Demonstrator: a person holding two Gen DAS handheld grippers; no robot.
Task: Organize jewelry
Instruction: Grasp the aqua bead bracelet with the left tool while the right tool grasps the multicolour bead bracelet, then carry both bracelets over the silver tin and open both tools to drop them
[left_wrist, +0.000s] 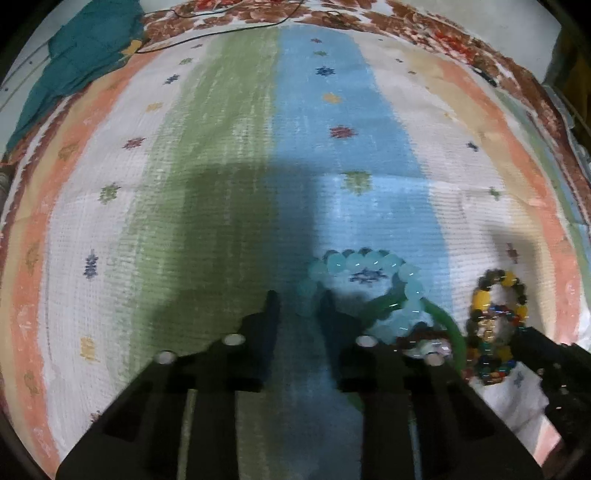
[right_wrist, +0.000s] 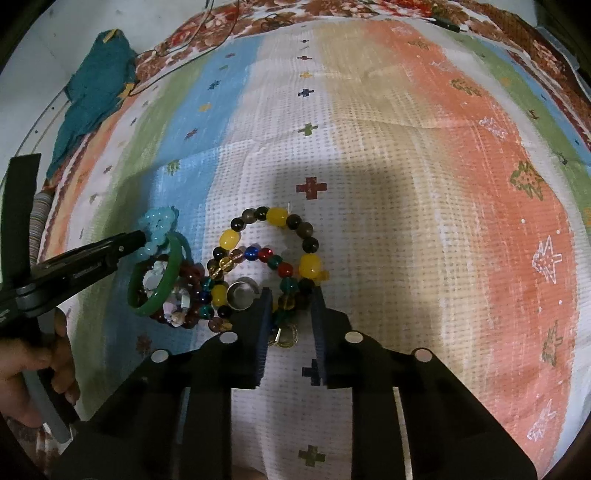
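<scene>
A pale blue bead bracelet (left_wrist: 369, 280) lies on the striped cloth, and my left gripper (left_wrist: 297, 299) is open with its fingers astride the bracelet's near-left beads. In the right wrist view the left gripper's tip (right_wrist: 142, 236) touches that bracelet (right_wrist: 159, 230). A green bangle (right_wrist: 155, 278) leans on a dark red bead bracelet with pale stones (right_wrist: 181, 299). A yellow-and-dark bead bracelet (right_wrist: 273, 243) and a multicolour bead strand (right_wrist: 258, 256) lie by a silver ring (right_wrist: 240, 293). My right gripper (right_wrist: 291, 301) is open around the strand's near beads and a gold piece (right_wrist: 286, 338).
The striped, patterned cloth (right_wrist: 424, 184) covers the whole surface. A teal cloth (right_wrist: 96, 85) and a thin black cable (right_wrist: 173, 48) lie at the far left edge. The jewelry pile shows at the right in the left wrist view (left_wrist: 495, 325).
</scene>
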